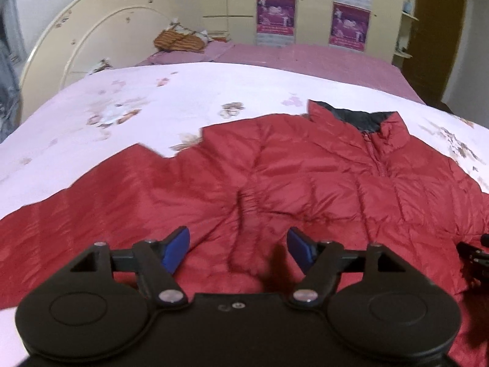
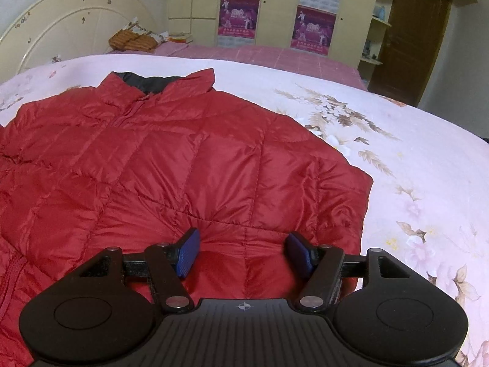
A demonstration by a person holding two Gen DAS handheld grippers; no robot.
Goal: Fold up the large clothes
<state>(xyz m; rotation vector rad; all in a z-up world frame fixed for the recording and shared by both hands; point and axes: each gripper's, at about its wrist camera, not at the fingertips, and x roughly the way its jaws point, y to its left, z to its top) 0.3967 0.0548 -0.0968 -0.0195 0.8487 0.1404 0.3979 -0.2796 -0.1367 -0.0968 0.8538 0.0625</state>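
left hand-held gripper (image 1: 239, 249): black, 2 blue pads, silver screws | right hand-held gripper (image 2: 242, 253): black ribbed body, crosshair mark

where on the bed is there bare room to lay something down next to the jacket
Bare floral sheet lies right of the red jacket, out to the bed's edge. More lies beyond the collar, up to the pink bedding and the headboard. The near middle is crowded: the jacket fills it, its spread sleeve covering the left side.
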